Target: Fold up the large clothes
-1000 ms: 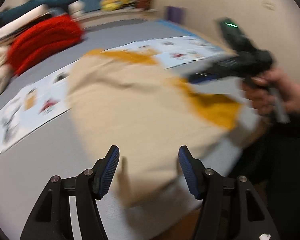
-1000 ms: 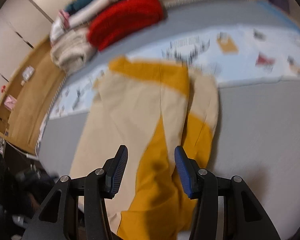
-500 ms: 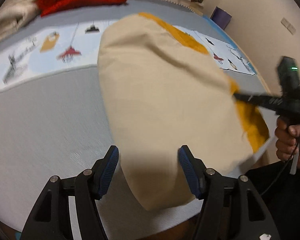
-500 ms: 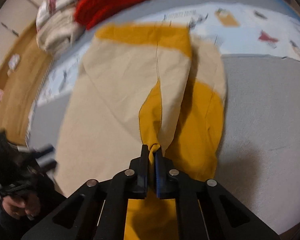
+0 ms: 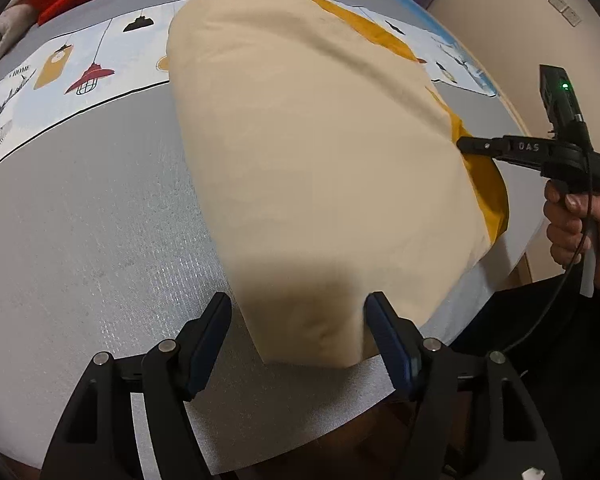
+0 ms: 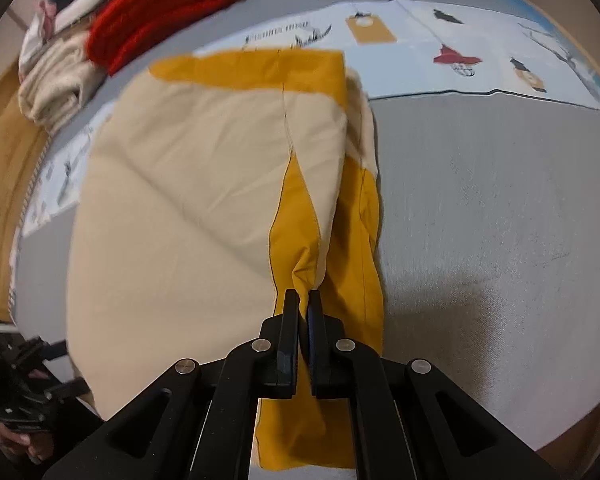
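The cream and mustard garment (image 5: 319, 152) lies on the grey table (image 5: 92, 240), its long axis running from the near edge, where the person stands, away toward the printed cloth (image 5: 72, 68) across the far side. One narrow end hangs at the near edge. The right tool (image 6: 303, 300) is clamped tight on a bunched mustard fold there. The left tool (image 5: 298, 332) stands wide, its jaws having just been opening, the cream corner between them but untouched. A red knit (image 6: 168, 8) sits near the far corner.
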Available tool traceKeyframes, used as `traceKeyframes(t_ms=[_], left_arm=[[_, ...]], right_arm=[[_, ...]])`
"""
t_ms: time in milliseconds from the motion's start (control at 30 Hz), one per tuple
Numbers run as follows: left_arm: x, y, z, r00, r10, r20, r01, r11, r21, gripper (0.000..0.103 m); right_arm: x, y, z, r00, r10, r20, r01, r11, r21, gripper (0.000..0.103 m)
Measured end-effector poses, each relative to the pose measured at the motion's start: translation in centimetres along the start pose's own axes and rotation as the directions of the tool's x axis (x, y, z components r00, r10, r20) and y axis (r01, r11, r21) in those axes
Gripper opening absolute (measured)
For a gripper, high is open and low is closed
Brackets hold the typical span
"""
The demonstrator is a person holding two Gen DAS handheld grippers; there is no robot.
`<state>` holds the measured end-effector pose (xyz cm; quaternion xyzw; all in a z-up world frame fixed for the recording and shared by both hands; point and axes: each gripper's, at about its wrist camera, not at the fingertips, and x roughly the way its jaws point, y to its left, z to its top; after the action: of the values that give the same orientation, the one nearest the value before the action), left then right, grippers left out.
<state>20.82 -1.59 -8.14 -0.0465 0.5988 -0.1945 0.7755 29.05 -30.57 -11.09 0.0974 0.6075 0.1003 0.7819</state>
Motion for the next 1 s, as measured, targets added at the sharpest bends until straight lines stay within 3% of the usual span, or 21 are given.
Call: traceKeyframes(t_ms=[233, 333, 433, 467, 600, 700, 767, 867, 933, 1000], left_arm=[[3.0, 0.9, -0.4, 0.996, 0.010, -0.087, -0.012, 1.000, -0.025, 0.068], [2.9, 0.3, -0.4, 0.996, 0.029, -0.082, -0.029, 1.000, -0.002, 0.069], [2.8, -0.1, -0.2, 0.996, 0.032, -0.086, -0.031, 0.999, 0.010, 0.069], [2.7, -0.2, -0.1, 0.996, 0.035, -0.084, -0.034, 0.999, 0.017, 0.069], [0.5, -0.9, 0.9, 0.999, 0.048, 0.011, -0.048, 0.998, 0.044, 0.065], [-1.5, -2.8, 1.3, 0.989, 0.046, 0.138, -0.065, 0.989, 0.134, 0.063], [-0.4, -3.9, 1.6, 0.991, 0.041, 0.125, -0.063, 0.982, 0.178, 0.057], [2.6, -4.8, 1.0, 0.979, 0.186, 0.079, -0.201, 0.940, 0.278, 0.056], [3.0, -5.7, 0.9, 0.970, 0.226, 0.091, -0.244, 0.916, 0.319, 0.058], [3.2, -5.9, 1.3, 0.971, 0.223, 0.086, -0.239, 0.919, 0.312, 0.058]], right_arm=[[-2.8, 0.1, 0.2, 0.996, 0.042, 0.073, -0.038, 0.998, -0.046, 0.013], [-1.4, -0.1, 0.0, 0.999, 0.028, -0.020, -0.029, 0.996, -0.080, 0.019], [1.5, -0.7, -1.5, 0.983, -0.035, -0.180, 0.017, 0.995, -0.103, 0.019], [1.7, -0.7, -1.7, 0.981, -0.053, -0.188, 0.032, 0.993, -0.112, 0.019], [1.0, -1.1, -1.7, 0.985, -0.063, -0.163, 0.042, 0.991, -0.124, 0.018], [0.8, -1.6, -1.6, 0.985, -0.072, -0.158, 0.054, 0.991, -0.119, 0.003], [0.3, -1.5, -1.4, 0.988, -0.085, -0.130, 0.068, 0.989, -0.128, 0.003], [-2.2, -0.5, -0.6, 0.998, -0.067, 0.018, 0.070, 0.981, -0.184, 0.004], [-3.8, 1.3, -0.6, 0.989, -0.076, 0.129, 0.107, 0.962, -0.251, 0.007], [-4.3, 3.2, -1.0, 0.989, -0.013, 0.148, 0.059, 0.949, -0.310, 0.008]])
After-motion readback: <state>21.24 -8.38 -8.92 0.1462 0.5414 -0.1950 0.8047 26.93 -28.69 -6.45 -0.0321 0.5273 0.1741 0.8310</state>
